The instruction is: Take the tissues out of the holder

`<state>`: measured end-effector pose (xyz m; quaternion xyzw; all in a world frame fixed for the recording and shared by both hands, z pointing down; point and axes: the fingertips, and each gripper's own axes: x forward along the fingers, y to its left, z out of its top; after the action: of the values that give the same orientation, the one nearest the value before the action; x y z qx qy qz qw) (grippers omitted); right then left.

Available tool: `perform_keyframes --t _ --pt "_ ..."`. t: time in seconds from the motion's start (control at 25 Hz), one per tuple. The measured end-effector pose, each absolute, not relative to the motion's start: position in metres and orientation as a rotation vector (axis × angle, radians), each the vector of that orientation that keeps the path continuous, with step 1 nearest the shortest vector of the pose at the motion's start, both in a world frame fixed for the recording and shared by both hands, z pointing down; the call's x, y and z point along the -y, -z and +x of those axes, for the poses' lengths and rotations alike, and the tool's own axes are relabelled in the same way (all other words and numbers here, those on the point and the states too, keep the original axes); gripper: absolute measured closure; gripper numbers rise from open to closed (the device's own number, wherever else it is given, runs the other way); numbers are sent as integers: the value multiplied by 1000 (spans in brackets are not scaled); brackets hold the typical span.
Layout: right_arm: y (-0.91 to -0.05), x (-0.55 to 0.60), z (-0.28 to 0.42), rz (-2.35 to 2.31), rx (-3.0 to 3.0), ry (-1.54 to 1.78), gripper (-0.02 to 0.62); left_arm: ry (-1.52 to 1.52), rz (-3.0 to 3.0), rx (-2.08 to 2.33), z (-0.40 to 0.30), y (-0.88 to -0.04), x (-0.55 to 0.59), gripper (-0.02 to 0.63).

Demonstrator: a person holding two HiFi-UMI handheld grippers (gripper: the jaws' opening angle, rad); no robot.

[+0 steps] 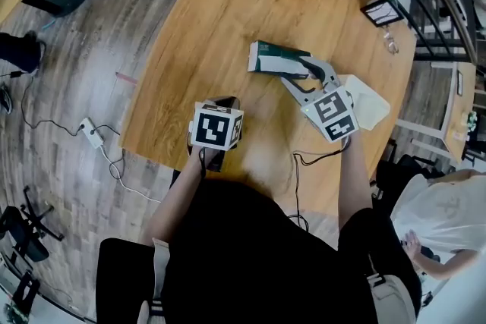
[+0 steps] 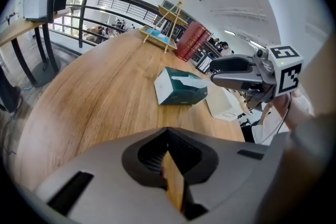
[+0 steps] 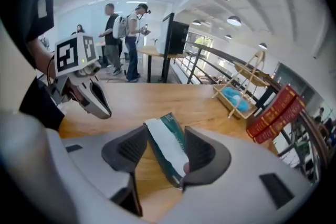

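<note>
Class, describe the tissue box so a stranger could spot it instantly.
On the wooden table, look near the middle, where the right gripper reaches. The tissue box lies there: dark green with a white end, unlike the flat white sheet beside it.

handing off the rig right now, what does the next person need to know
Left gripper: shut, empty, held by the table's near edge.
Right gripper: open, jaws lined up on one end of the tissue box, not gripping it.
Box: lying mid-table. A white flat thing lies beside it; can't tell if it's tissues.
Done: right gripper is at the box; no tissue in either gripper.
Left: probably steady the box, then pull the tissues out.
</note>
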<state>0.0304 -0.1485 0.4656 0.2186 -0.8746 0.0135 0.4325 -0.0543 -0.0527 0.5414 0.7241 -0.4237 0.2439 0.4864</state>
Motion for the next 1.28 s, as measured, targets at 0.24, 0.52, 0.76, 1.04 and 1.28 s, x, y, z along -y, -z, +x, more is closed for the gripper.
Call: perform_keyframes --t 0.24,0.52,0.76,1.04,1.28 --pt "-450 137 49 798 2257 -187 442 -607 1796 1031 -52 -533 56 595" --pt "-430 116 58 1076 2336 -359 525 -617 1840 1041 -47 -521 57 595" --pt "-424 88 61 1267 2383 -548 583 -625 1876 1039 -42 -511 53 595" --pt "-442 52 70 1438 2274 -781 584 -665 1915 1043 -35 -506 46 595" --pt "-448 34 73 1485 2193 -846 584 -696 1958 1027 -27 -500 37 595"
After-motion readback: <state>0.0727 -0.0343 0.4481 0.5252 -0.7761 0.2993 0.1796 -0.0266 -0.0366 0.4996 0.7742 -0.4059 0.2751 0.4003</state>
